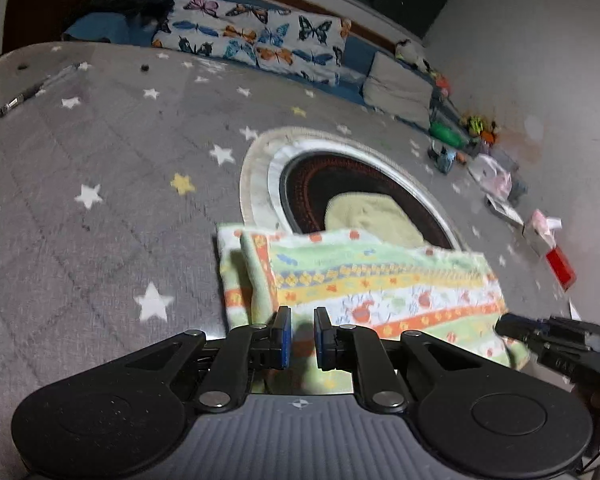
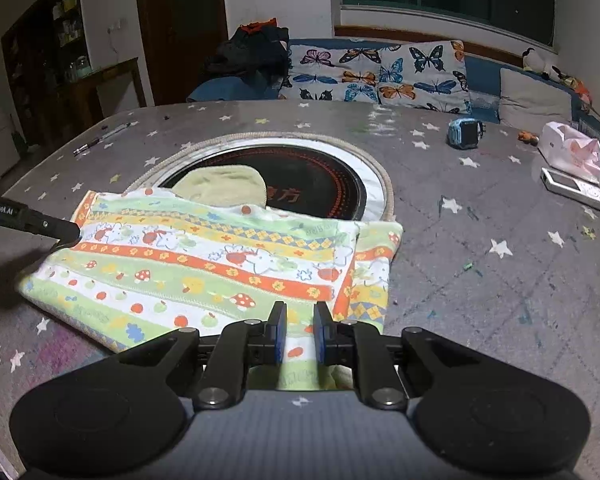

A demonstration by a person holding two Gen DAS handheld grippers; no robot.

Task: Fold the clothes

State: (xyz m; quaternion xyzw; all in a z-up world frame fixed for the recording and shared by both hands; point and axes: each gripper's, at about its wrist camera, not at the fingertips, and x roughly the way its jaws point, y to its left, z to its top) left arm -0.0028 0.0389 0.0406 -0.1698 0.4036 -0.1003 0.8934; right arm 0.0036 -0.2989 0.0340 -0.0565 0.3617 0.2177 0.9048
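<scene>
The left gripper (image 1: 300, 334) hangs over the near left part of the cloth (image 1: 364, 280), jaws drawn nearly together with a narrow gap. The cloth passes below that gap; whether a fold is pinched there cannot be told. The right gripper (image 2: 300, 330) stands the same way over the near right part of the cloth (image 2: 204, 264), jaws almost closed, and a grip there cannot be confirmed either.

Risks, as judged:
- If only the top layer is caught, the layers may part when lifted, and the offset at the short end will grow.
- If one gripper pulls ahead of the other, the cloth may skew or drag across the worktop (image 2: 480, 220).
- The far edge lies ahead of the jaws on the round hob (image 2: 320, 188) and over a pale green item (image 2: 220, 184); a sweep forward could snag or carry that item along.

The cloth is a striped towel-like piece with mushrooms, flowers and ladybirds. It lies flat, folded into a rectangle. An under layer sticks out past the upper layer at one short end, so the edges are not aligned.
</scene>
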